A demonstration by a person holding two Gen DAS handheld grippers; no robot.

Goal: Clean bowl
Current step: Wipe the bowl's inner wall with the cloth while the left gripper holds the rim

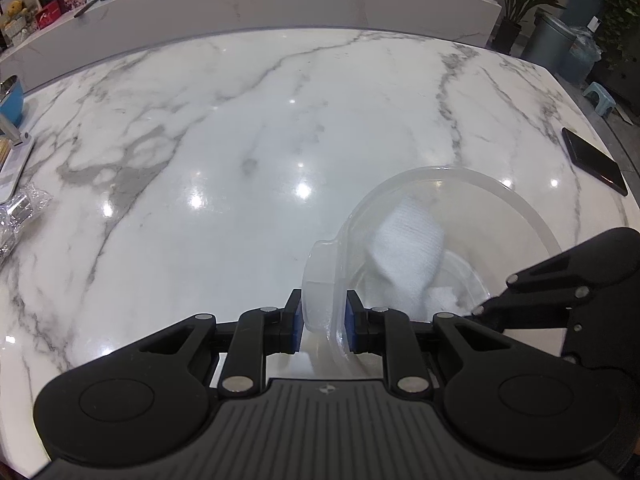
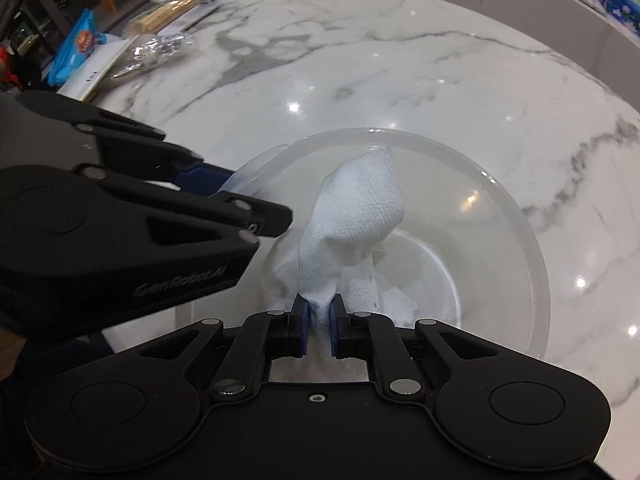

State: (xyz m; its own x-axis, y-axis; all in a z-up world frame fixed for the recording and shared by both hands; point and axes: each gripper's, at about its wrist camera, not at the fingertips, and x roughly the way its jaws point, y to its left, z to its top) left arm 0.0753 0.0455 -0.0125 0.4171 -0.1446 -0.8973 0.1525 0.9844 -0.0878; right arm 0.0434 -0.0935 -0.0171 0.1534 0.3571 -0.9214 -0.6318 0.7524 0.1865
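Your left gripper [image 1: 323, 322] is clamped on the bowl [image 1: 496, 196] wall and side tab, holding it tilted at the near edge of the marble table [image 1: 224, 128]. Your right gripper [image 2: 318, 322] pinches a white paper towel [image 2: 356, 208], which stands inside the bowl.

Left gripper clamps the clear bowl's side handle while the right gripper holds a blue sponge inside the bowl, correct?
Not a blue sponge: the right gripper pinches a white paper towel, per the right wrist view. The left gripper does clamp the clear bowl by its handle.
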